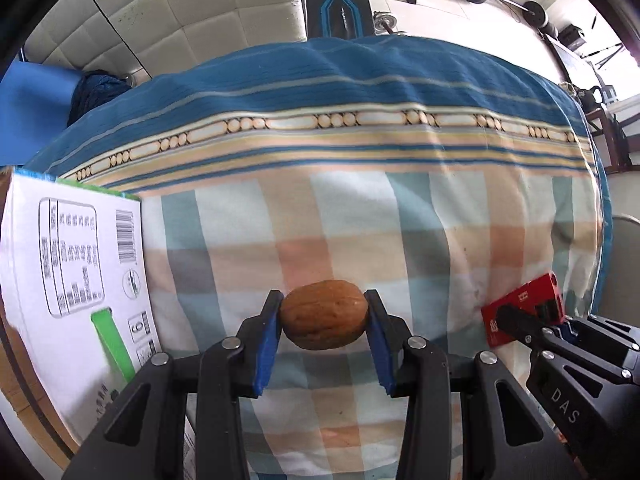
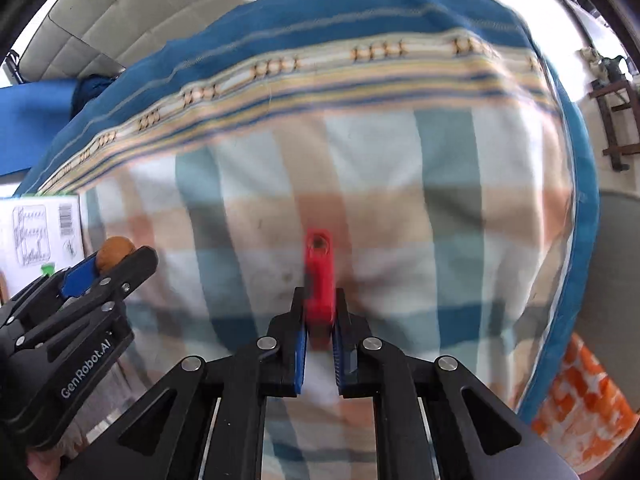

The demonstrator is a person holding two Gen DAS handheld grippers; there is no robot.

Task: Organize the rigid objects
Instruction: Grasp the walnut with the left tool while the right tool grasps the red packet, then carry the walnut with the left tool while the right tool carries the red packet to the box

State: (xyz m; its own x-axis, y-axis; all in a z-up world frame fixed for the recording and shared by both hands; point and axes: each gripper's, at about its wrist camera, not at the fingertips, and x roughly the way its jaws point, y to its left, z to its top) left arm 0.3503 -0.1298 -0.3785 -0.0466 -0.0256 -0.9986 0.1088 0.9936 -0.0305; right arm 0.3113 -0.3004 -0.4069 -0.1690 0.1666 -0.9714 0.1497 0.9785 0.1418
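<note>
My left gripper (image 1: 324,304) is shut on a brown walnut (image 1: 324,315) and holds it above the checked cloth (image 1: 420,232). The walnut also shows in the right wrist view (image 2: 114,252), at the left, in the left gripper (image 2: 120,258). My right gripper (image 2: 320,300) is shut on a flat red plastic piece (image 2: 319,280) with a hole at its far end, held edge-on and blurred. In the left wrist view the red piece (image 1: 524,304) shows at the right, in the right gripper (image 1: 520,320).
A white cardboard box (image 1: 76,276) with a barcode and green marks stands at the left; it also shows in the right wrist view (image 2: 36,236). The cloth has a blue striped border (image 1: 320,92) at the far side. Gym equipment stands beyond.
</note>
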